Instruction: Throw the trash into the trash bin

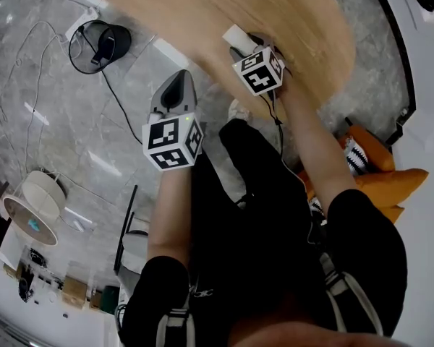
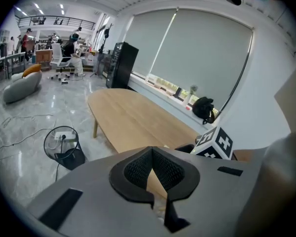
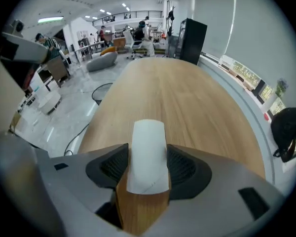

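A white curved piece of trash (image 3: 148, 147) lies on the wooden table (image 3: 187, 98) near its edge. My right gripper (image 3: 148, 165) stands open astride it, one pad on each side, angled steeply down. In the head view the same trash (image 1: 238, 36) shows just beyond the right gripper (image 1: 243, 49). My left gripper (image 1: 176, 80) hangs over the floor beside the table, shut with nothing in it (image 2: 152, 150). The black wire trash bin (image 1: 98, 45) stands on the floor to the left of the table (image 1: 289, 13), and it also shows in the left gripper view (image 2: 64, 145).
A white power strip (image 1: 87, 19) and cables lie on the grey floor by the bin. Orange cushions (image 1: 390, 186) sit at the right, a round white lamp (image 1: 36, 204) at the left. A black backpack (image 3: 286, 130) rests on the window ledge.
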### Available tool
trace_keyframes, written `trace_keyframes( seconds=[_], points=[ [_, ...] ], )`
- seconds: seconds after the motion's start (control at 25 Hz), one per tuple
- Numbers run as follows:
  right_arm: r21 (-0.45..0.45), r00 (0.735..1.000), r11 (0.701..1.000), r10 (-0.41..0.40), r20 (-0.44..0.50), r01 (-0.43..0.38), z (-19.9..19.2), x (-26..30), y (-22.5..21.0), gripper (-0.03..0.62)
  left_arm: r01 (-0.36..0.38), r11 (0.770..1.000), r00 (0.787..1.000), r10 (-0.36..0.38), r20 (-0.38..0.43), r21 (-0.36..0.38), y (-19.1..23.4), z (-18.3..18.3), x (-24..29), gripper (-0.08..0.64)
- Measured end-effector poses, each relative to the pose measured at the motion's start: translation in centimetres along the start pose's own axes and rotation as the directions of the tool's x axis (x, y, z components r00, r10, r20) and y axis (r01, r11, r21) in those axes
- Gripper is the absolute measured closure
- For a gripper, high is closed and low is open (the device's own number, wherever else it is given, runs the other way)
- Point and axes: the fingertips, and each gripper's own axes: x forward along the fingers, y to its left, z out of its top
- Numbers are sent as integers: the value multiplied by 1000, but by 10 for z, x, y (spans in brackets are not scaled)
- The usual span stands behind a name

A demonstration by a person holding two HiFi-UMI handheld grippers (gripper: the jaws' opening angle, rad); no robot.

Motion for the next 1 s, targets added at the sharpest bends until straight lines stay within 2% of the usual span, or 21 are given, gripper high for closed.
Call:
trace_keyframes(
  seconds=[0.12,0.24,0.4,0.56,0.72,1.0],
  points=[
    [-31,1000,999,-10,2,10,3,-1,1,374,-6,1000,1000,6,5,-3,6,-1,-3,548],
    [26,994,999,-29,104,27,26,-18,2,387,-11,1000,1000,12,8,-11,18,-1,-3,548],
    [103,959,992,-93,267,68,65,-56,9,396,-10,999,1000,11,14,-32,31,2,-5,548],
    [123,923,991,-99,373,57,100,-84,29,400,-7,999,1000,8,27,-43,43,9,-11,548],
    [126,908,991,-81,412,32,129,-86,52,403,-18,998,999,20,47,-55,68,15,-22,548],
    [56,914,997,32,405,-60,193,-36,128,403,-87,989,994,93,49,-118,152,11,-57,548]
  ],
)
